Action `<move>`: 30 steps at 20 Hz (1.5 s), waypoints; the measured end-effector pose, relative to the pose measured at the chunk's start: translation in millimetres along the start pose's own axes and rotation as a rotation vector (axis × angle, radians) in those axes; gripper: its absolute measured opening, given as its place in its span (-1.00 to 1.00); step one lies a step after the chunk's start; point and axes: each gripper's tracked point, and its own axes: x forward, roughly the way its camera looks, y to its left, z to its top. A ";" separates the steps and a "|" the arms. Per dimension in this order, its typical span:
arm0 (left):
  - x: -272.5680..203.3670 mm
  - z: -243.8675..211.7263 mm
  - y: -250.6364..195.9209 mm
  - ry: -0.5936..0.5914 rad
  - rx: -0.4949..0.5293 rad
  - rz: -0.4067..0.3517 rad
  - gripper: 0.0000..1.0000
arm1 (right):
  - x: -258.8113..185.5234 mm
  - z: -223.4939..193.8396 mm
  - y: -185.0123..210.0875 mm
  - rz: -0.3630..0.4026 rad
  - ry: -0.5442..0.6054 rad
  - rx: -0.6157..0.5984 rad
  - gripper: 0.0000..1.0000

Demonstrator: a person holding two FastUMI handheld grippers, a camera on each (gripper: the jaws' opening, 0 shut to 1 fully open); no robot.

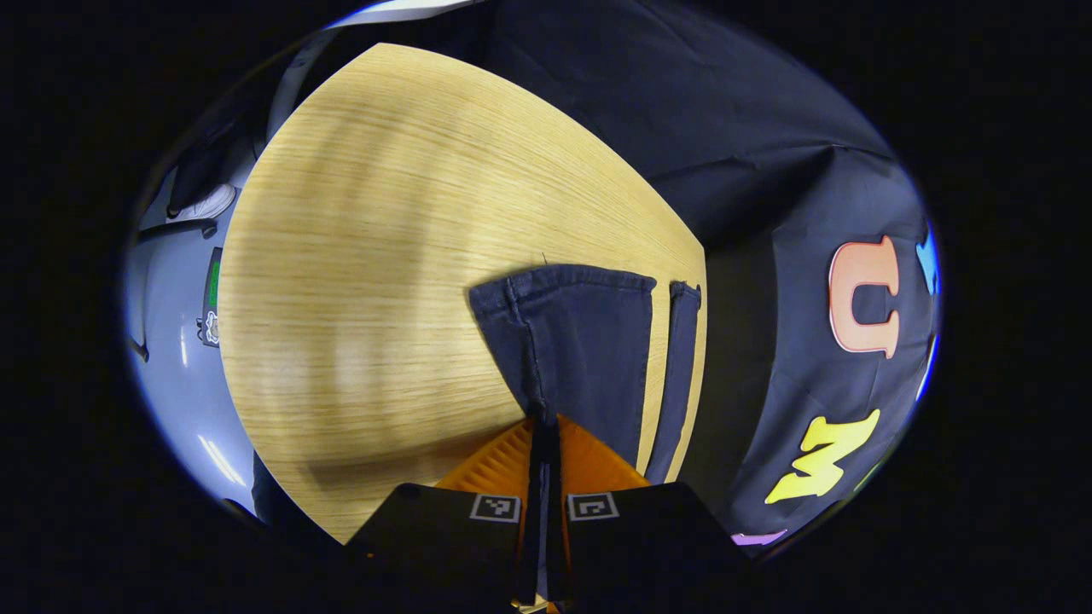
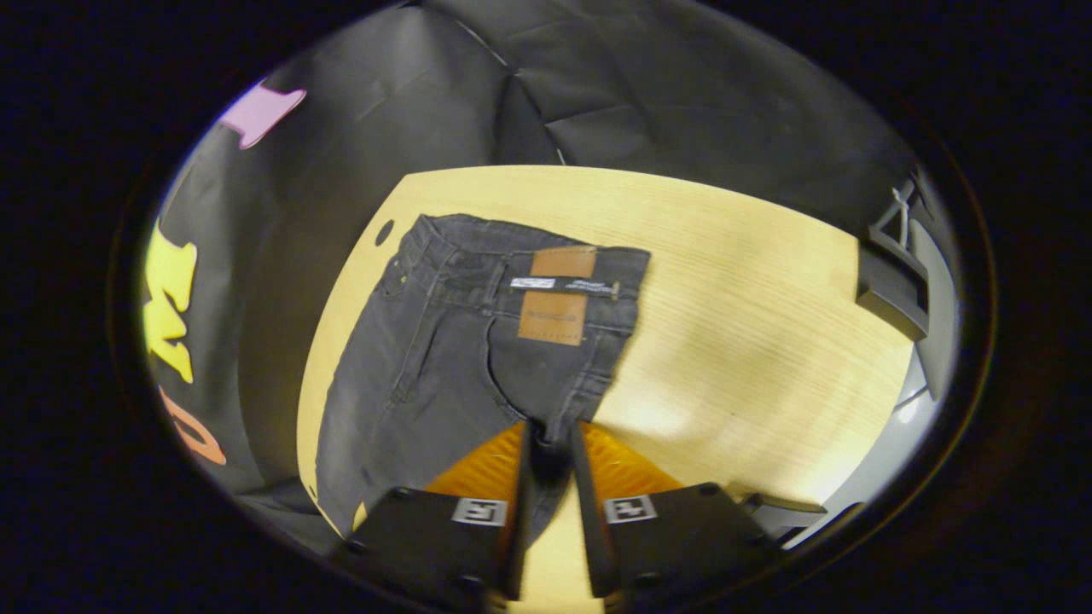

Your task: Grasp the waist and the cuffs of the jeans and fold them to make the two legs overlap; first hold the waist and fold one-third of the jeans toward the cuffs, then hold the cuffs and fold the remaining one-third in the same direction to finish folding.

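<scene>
**Jeans gripped at both ends on the counter**

In the left gripper view, the left claw (image 1: 543, 426) is seen closed narrowly on dark denim: the fabric of the jeans (image 1: 580, 341) is pinched between its two fingers at the bottom of the view. From that pinch the leg runs away across the pale wooden counter (image 1: 367, 256) and ends in a hemmed cuff (image 1: 563, 275). Just beside it, nearer the counter's edge by the booth wall, a second, narrower strip of denim with its own hemmed cuff (image 1: 685, 292) is seen, with a thin line of bare counter between the two. Both cuffs lie flat on the counter.

In the right gripper view, the right claw (image 2: 550, 439) is seen closed on the jeans (image 2: 426, 367) as well; a fold of fabric is held between its fingers, near the seat seam. Beyond the pinch the upper part of the jeans is spread flat on the counter (image 2: 751, 324), the waistband (image 2: 512, 256) lying farthest from the claw. A brown leather patch (image 2: 554, 294) is seen on the waistband, with a belt loop laid across it. The jeans lie towards the counter's edge next to the booth wall; a small dark hole (image 2: 384, 232) in the counter is seen just beside the waistband's corner.
</scene>
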 end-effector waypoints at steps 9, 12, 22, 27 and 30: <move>-10.1 0.4 -20.4 0.030 0.127 0.123 -0.94 | -57.2 22.4 60.8 0.219 -0.060 -0.019 -1.00; -13.7 7.1 -84.7 0.038 0.148 0.032 -0.94 | -69.4 36.5 108.1 0.318 -0.080 -0.018 -0.95; 99.4 20.2 -296.2 0.083 0.331 -0.125 -0.94 | -12.3 94.6 263.6 0.457 -0.122 -0.052 -1.00; 205.2 16.6 -318.8 0.082 0.405 -0.046 -0.94 | 69.0 114.0 311.7 0.436 -0.135 -0.129 -0.95; 248.9 16.9 -308.2 0.079 0.434 0.013 -0.94 | 109.7 118.7 314.2 0.411 -0.114 -0.100 -0.94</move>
